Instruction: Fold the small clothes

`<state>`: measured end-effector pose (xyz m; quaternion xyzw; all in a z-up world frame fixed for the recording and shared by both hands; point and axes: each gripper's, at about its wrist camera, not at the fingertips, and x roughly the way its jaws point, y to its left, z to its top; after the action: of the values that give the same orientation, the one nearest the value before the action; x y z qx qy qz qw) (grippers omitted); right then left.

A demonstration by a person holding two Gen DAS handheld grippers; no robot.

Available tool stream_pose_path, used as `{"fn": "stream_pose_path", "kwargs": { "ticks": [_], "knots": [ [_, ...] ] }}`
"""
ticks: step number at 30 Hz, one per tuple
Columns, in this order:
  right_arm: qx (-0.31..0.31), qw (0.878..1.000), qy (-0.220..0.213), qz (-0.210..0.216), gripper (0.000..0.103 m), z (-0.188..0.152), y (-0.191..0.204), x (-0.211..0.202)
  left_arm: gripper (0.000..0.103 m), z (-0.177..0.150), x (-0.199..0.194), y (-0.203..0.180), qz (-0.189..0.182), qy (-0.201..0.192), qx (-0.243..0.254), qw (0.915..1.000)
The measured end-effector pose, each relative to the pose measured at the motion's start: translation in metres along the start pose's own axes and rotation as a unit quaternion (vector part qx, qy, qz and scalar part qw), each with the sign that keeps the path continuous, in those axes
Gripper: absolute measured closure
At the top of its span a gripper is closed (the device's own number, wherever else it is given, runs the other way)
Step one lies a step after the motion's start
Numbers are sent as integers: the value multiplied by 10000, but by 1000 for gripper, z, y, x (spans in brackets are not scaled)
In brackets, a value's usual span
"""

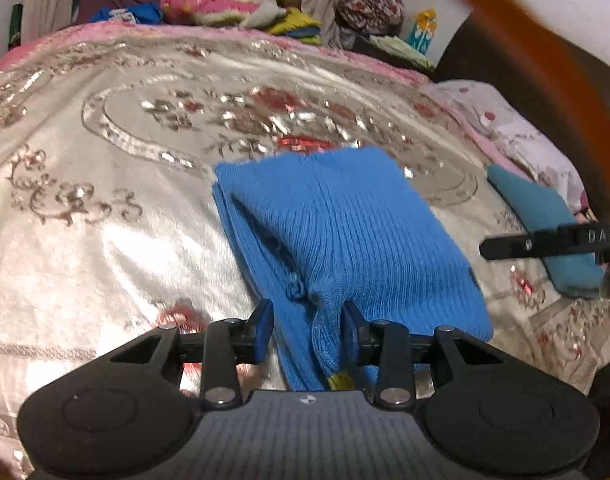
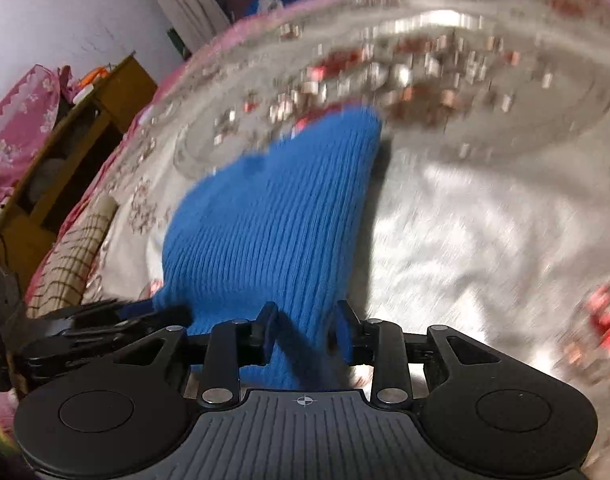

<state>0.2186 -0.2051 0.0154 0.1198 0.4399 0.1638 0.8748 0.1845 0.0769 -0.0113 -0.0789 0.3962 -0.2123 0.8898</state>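
Note:
A bright blue ribbed knit garment (image 1: 345,220) hangs folded over the shiny embroidered bedspread (image 1: 105,220). My left gripper (image 1: 308,320) is shut on a bunched edge of it, with the cloth gathered between the blue pads. In the right wrist view the same garment (image 2: 273,208) rises from my right gripper (image 2: 305,330), whose jaws hold its near edge; this view is blurred. A black finger of the right gripper (image 1: 545,244) shows at the right edge of the left wrist view. The left gripper (image 2: 85,320) shows low on the left of the right wrist view.
A teal folded piece (image 1: 545,216) lies on the bed to the right. A pile of colourful clothes (image 1: 225,4) sits at the far end. A wooden cabinet (image 2: 65,152) and a checked pillow (image 2: 73,256) stand by the bed's left side. An orange blurred band (image 1: 525,40) crosses the upper right.

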Motion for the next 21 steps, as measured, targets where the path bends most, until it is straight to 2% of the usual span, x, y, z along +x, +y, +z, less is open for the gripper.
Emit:
{"fn": "stream_pose_path", "kwargs": {
  "ticks": [3, 6, 8, 12, 17, 21],
  "knots": [
    [-129, 9996, -221, 134, 67, 18, 9, -1, 62, 10, 9, 1, 23, -172, -50, 9998],
    [-321, 9988, -307, 223, 66, 32, 27, 14, 61, 15, 23, 4, 63, -81, -109, 9999],
    [-529, 9977, -284, 325, 66, 42, 41, 30, 57, 11, 26, 5, 143, -35, -91, 9999],
    [-648, 9963, -96, 551, 66, 64, 65, 79, 56, 3, 22, 10, 120, -112, -247, 9996],
    [-584, 9967, 213, 528, 65, 74, 82, 136, 55, 2, 23, 17, 159, -204, -322, 9991],
    [-309, 9975, 220, 598, 65, 80, 85, 156, 55, 2, 18, 20, 227, -257, -325, 9989]
  ]
}}
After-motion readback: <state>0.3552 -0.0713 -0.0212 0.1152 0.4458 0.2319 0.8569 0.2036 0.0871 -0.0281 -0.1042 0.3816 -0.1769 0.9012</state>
